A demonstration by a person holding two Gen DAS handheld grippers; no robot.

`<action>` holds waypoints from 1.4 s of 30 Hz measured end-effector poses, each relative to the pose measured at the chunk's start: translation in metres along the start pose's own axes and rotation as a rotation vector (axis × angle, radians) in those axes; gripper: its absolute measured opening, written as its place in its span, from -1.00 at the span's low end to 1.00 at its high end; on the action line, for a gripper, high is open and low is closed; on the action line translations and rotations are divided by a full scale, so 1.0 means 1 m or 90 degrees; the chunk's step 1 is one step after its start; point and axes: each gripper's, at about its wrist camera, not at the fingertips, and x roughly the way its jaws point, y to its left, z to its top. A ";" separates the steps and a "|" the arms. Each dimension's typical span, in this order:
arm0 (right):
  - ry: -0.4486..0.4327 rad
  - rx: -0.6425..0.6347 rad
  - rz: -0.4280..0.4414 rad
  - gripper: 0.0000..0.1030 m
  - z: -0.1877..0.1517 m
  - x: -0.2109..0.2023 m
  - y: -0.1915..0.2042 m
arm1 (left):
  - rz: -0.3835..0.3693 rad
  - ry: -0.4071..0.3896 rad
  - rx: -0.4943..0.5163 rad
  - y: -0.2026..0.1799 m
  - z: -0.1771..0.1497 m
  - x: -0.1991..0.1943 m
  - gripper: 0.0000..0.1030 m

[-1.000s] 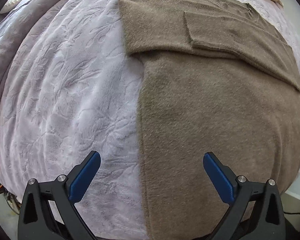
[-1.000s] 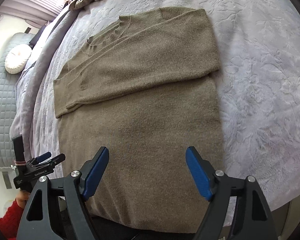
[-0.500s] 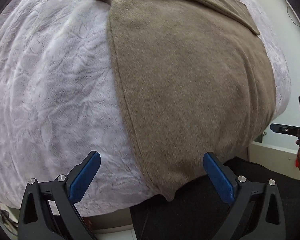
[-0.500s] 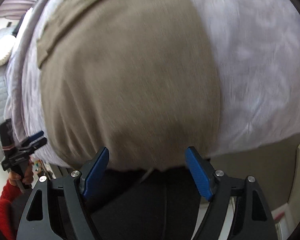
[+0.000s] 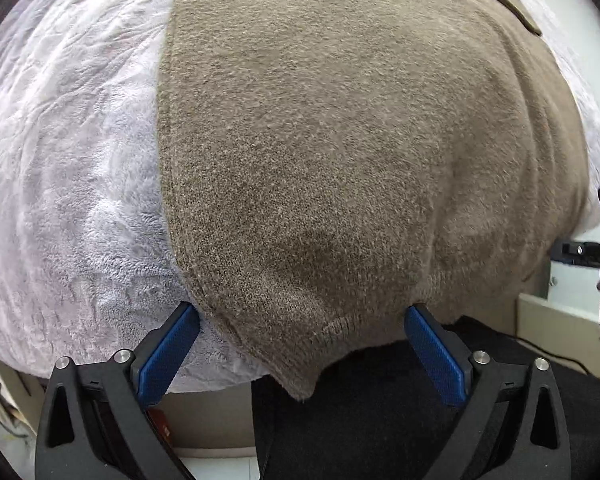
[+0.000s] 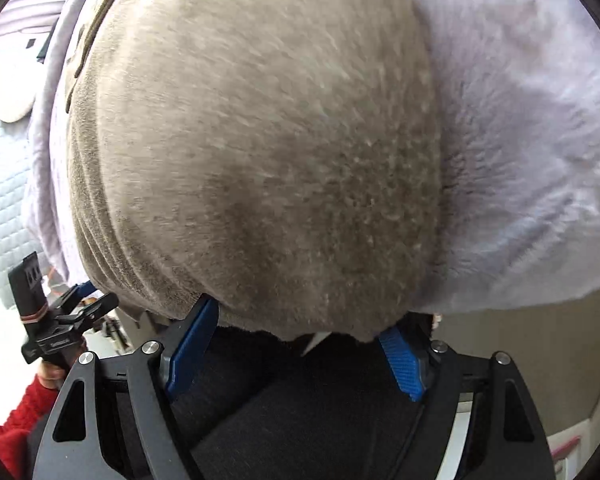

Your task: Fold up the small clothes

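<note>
Bed cover [image 5: 68,168]: pale lilac plush with a pressed leafy pattern, spread over the bed; it carried the garment and dropped away at the near edge of the bed.
Surroundings: dark fabric [image 5: 380,408] lay below the near edge under both grippers; a grey quilted surface [image 6: 8,200] stood beyond the bed's far left side in the right wrist view; a red sleeve [image 6: 16,408] showed at the lower left of that view.
Obstructions: nothing lay on top of the garment's lower part; the hem hung just over the near edge of the bed.
Sweater [image 5: 340,140]: olive-brown knit, fuzzy nap, flat on the bed cover, with a ribbed hem at the near edge and a sleeve folded across its upper part.
Left gripper [image 5: 300,346]: black frame, blue ribbed pads, at the sweater's near left hem corner; jaws spread wide and closing, the corner between them, the pads not seen pressing on it.
Right gripper [image 6: 296,354]: same make, at the near right hem corner; picture blurred; jaws apart and closing, the hem edge between them, pad tips at the cloth, no firm pinch visible.
</note>
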 end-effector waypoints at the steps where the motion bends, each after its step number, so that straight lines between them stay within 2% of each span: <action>1: 0.004 0.014 0.017 0.27 -0.001 0.001 -0.004 | 0.019 -0.005 -0.003 -0.002 -0.005 0.001 0.66; 2: 0.005 0.024 0.032 -0.10 -0.002 -0.001 -0.006 | 0.025 -0.010 -0.004 -0.006 -0.009 0.001 0.59; 3: 0.003 0.021 0.050 -0.54 -0.005 -0.004 -0.006 | 0.022 -0.017 -0.006 -0.007 -0.013 -0.001 0.39; 4: -0.004 0.012 0.074 -0.66 -0.009 -0.010 -0.005 | 0.011 -0.020 -0.010 -0.008 -0.018 -0.005 0.05; 5: -0.011 0.005 0.088 -0.66 -0.013 -0.015 -0.003 | -0.017 -0.017 -0.013 -0.006 -0.018 -0.010 -0.19; 6: -0.016 -0.002 0.111 -0.66 -0.017 -0.021 0.000 | -0.056 -0.010 -0.023 0.003 -0.023 -0.015 -0.69; 7: -0.020 -0.004 0.137 -0.66 -0.017 -0.029 0.006 | -0.103 -0.005 -0.040 0.006 -0.026 -0.020 -0.81; 9: -0.035 -0.006 0.186 -0.66 -0.020 -0.043 0.013 | -0.169 -0.017 -0.066 0.012 -0.030 -0.034 -0.81; 11: -0.054 -0.005 0.226 -0.66 -0.019 -0.057 0.021 | -0.210 -0.033 -0.079 0.020 -0.028 -0.051 -0.81; 14: -0.084 0.006 0.272 -0.66 -0.014 -0.078 0.025 | -0.220 -0.061 -0.048 0.028 -0.018 -0.077 -0.81; 17: -0.119 0.026 0.309 -0.66 -0.003 -0.092 0.038 | -0.256 -0.083 -0.028 0.037 0.001 -0.097 -0.81; 21: -0.169 0.044 0.337 -0.66 0.013 -0.109 0.055 | -0.261 -0.113 0.038 0.042 0.052 -0.121 -0.81; 25: -0.226 0.057 0.354 -0.66 0.021 -0.126 0.073 | -0.301 -0.121 0.065 0.046 0.102 -0.129 -0.81; 30: -0.274 0.050 0.371 -0.66 0.050 -0.164 0.096 | -0.306 -0.158 0.062 0.033 0.157 -0.139 -0.81; 34: -0.290 0.032 0.386 -0.66 0.080 -0.180 0.116 | -0.294 -0.196 0.055 0.032 0.192 -0.155 -0.81; 38: -0.284 0.002 0.397 -0.66 0.119 -0.188 0.128 | -0.270 -0.233 0.012 0.031 0.222 -0.161 -0.81; 42: -0.250 -0.005 0.391 -0.66 0.172 -0.187 0.131 | -0.235 -0.251 -0.043 0.025 0.249 -0.159 -0.81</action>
